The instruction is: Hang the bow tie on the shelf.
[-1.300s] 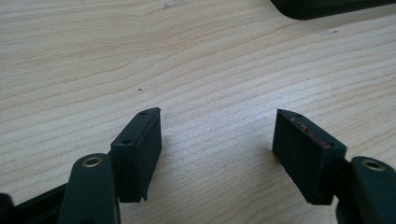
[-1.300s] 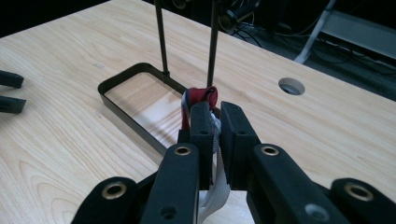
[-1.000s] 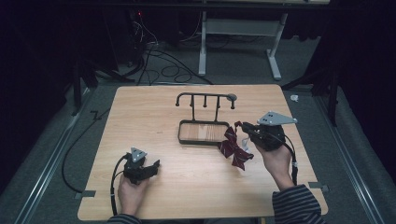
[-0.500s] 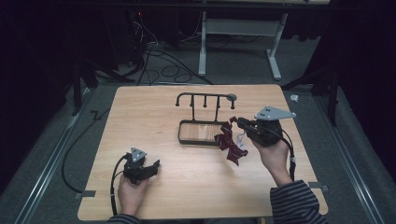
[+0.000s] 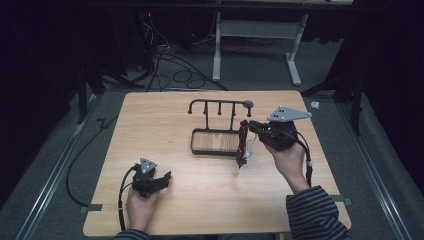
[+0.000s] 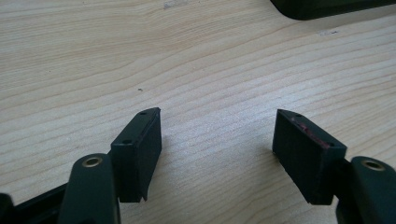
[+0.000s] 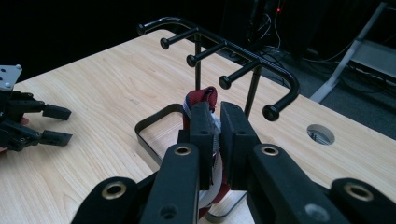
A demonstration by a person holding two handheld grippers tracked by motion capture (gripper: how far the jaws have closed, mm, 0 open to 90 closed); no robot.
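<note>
Wood grain runs across the table (image 5: 165, 120), which fills the middle of the high view and gives both hands a flat place to work. Right of centre in that frame stands a black rack (image 5: 218, 125): a tray-like base with two posts carrying a bar of short knobbed pegs, apparently made for hanging things, so it is likely the goal of the work in hand. Just right of it, the right gripper (image 5: 251, 127) is raised off the table with its jaws nearly shut on the top of a dark red scarf (image 5: 243, 142), which hangs straight down over the right end of the base, its lower end near the board. Held by one end like this, the cloth falls into a narrow strand that could be draped over a peg. In the right gripper view the jaws clamp the cloth's red and white folds, and the pegs (image 7: 233, 77) stand just beyond, in the upper middle of the frame, so I judge the hand is lining up with them. In the lower left of the high view, the left gripper (image 5: 162, 180) rests low on the table, well apart from the rack; its own view shows the jaws spread wide, empty, over bare wood, seemingly kept out of the way.
</note>
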